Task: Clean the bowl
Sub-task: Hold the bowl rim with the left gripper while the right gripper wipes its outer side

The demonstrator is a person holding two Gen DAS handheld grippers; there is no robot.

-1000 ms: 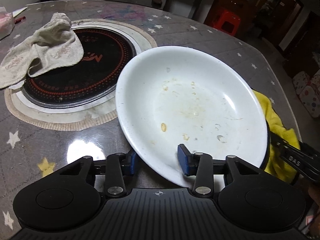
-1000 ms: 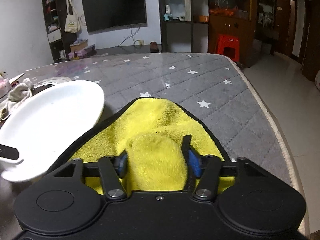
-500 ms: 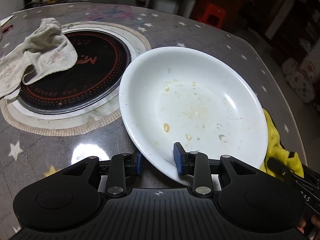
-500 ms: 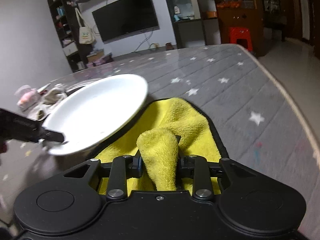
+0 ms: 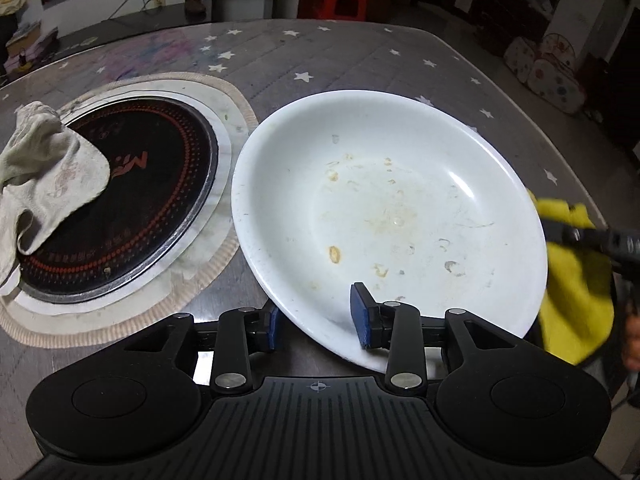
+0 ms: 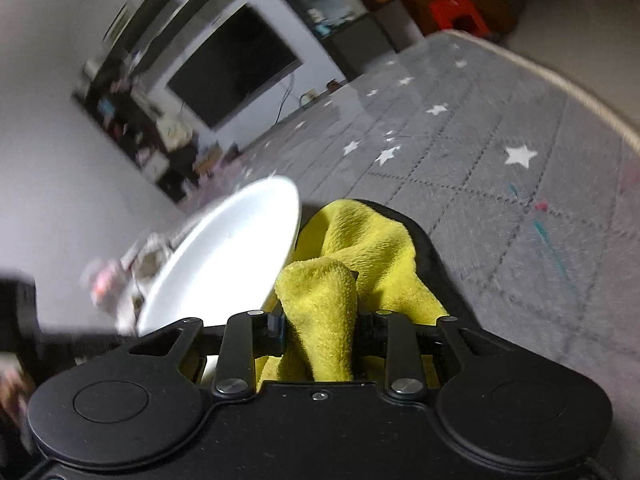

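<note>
The left gripper (image 5: 316, 322) has its two blue-padded fingers clamped on the near rim of the bowl (image 5: 384, 208), one pad inside the rim and the other tucked under the outside edge. The bowl is white and shallow, tilted with its left side lower, and held up off the table (image 5: 360, 64). Inside it's pretty grubby: yellowish crumbs and a brownish smear around the middle, plus a few dried streaks toward the right.

The right gripper (image 6: 320, 324) is pinched tight on a bunched-up fold of a yellow cloth (image 6: 332, 280), fluffy with a dark edge, and the rest of the cloth spreads out in front of it. From the right wrist view the bowl (image 6: 224, 260) sits just to the left of the cloth, pretty much touching it, though that shot is blurry so hard to say for sure. In the left wrist view the cloth (image 5: 576, 292) pokes out past the bowl's right edge.

To the left of the bowl there's a round black cooktop (image 5: 120, 208) set into the table, with a dingy off-white rag (image 5: 44, 184) draped over its left side. The table has a grey quilted cover with white stars.
</note>
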